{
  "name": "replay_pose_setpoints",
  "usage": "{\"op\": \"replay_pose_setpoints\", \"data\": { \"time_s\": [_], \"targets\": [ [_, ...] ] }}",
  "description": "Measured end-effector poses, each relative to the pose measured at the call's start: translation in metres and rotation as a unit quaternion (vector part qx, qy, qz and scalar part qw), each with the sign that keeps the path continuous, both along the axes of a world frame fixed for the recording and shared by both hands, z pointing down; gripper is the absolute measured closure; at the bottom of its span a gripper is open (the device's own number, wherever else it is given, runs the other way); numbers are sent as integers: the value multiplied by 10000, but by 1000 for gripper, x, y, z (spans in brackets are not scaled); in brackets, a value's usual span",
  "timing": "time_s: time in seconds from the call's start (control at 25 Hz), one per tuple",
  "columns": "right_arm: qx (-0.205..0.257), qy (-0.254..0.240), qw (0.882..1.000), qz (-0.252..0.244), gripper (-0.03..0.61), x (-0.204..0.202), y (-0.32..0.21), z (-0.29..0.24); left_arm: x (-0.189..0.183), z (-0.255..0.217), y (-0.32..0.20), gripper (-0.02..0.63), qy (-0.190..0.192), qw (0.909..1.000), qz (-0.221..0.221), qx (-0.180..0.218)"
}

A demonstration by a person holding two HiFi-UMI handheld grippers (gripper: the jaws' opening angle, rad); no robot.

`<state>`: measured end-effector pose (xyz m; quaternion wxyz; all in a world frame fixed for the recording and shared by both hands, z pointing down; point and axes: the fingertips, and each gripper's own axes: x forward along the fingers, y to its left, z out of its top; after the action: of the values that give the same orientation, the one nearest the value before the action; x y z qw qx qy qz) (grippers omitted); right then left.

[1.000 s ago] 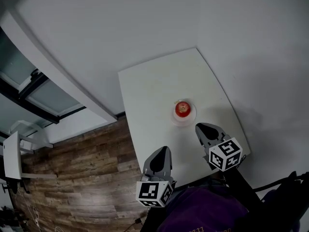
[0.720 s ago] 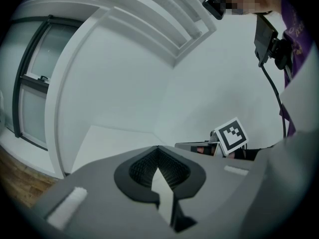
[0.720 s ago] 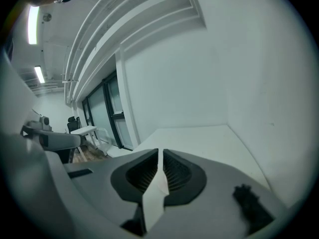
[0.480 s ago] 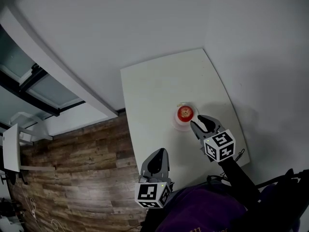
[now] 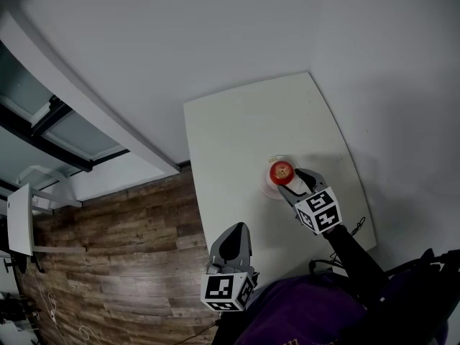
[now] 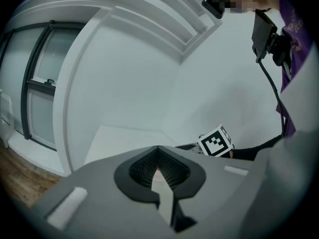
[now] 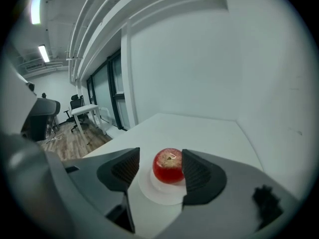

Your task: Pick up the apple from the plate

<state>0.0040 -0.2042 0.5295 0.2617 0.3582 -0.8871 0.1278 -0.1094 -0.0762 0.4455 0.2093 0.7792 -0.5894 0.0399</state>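
Observation:
A red apple (image 5: 280, 170) (image 7: 168, 165) sits on a small white plate (image 5: 270, 188) (image 7: 160, 195) on the white table (image 5: 237, 131). My right gripper (image 5: 295, 179) (image 7: 160, 158) reaches over the plate's near edge. Its jaws are opening and stand on either side of the apple. The left pad is clearly apart from the apple and the right pad lies close beside it without pressing. My left gripper (image 5: 234, 237) (image 6: 158, 156) hovers at the table's near left edge, well short of the plate. Its jaws are shut with nothing between them.
The table stands in a corner between two white walls. Wood floor (image 5: 108, 264) lies beyond its left edge, with a window (image 5: 50, 131) further off. A desk and chairs (image 7: 82, 111) stand far off. The right gripper's marker cube (image 6: 216, 141) shows in the left gripper view.
My right gripper has moved forward to the plate and opened, so the apple now lies between its jaws. The left gripper has barely shifted.

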Motion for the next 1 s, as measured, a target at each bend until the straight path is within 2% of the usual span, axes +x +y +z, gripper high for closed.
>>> {"op": "replay_pose_setpoints", "data": {
  "time_s": [0.28,1.0],
  "targets": [
    [-26,378,9992,-151,268,-5,-14,24,1,7,-6,607,-27,9999,18,-113],
    [-386,730,9962,-281,244,-12,-32,54,-7,13,-13,607,-1,9996,-128,-232]
  ]
}}
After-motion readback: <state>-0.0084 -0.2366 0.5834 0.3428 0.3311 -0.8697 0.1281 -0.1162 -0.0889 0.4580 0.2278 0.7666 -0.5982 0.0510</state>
